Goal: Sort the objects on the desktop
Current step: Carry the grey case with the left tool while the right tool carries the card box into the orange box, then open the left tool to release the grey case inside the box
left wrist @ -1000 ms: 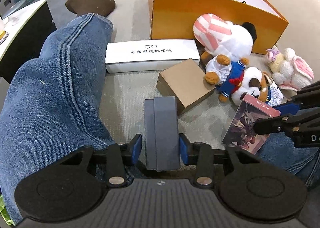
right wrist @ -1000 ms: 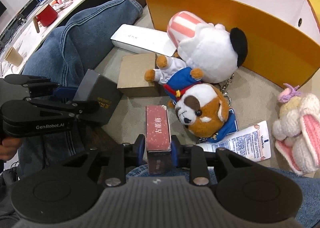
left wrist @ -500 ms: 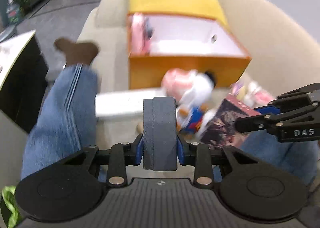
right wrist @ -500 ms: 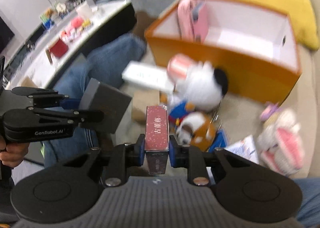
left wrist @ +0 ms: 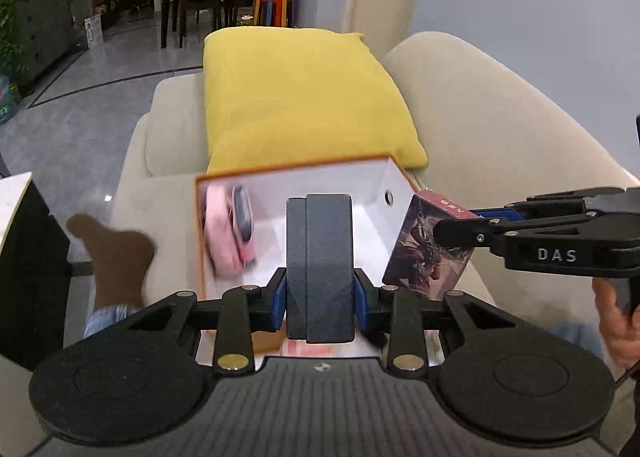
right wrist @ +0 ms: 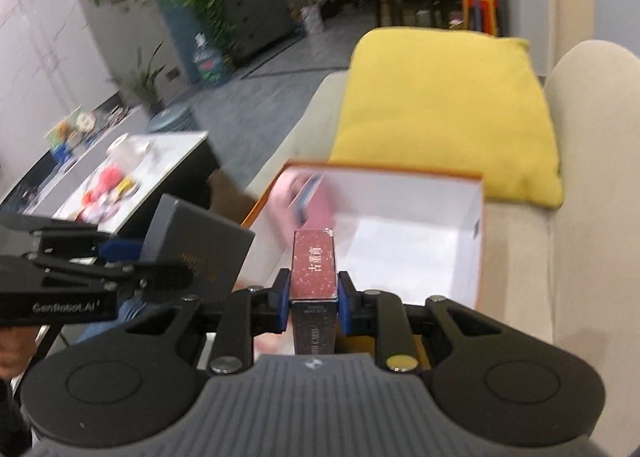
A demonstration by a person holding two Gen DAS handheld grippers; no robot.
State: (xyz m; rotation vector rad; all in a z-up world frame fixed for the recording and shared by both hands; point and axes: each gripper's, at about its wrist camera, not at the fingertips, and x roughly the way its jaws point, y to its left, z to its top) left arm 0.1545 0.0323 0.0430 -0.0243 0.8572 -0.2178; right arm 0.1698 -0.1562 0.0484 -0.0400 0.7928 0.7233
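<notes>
- The grey box (left wrist: 320, 265) is clamped in the left gripper (left wrist: 320, 297), the red box (right wrist: 313, 269) in the right gripper (right wrist: 313, 305).
- Both are held over the near edge of the orange bin (left wrist: 394, 177).
- Each should be carried clear of the rim, past the pink item (left wrist: 226, 233), then lowered before release.

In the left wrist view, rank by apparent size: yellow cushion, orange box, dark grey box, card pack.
1. yellow cushion
2. orange box
3. dark grey box and card pack: look alike, and both are close to the camera, so unranked.
</notes>
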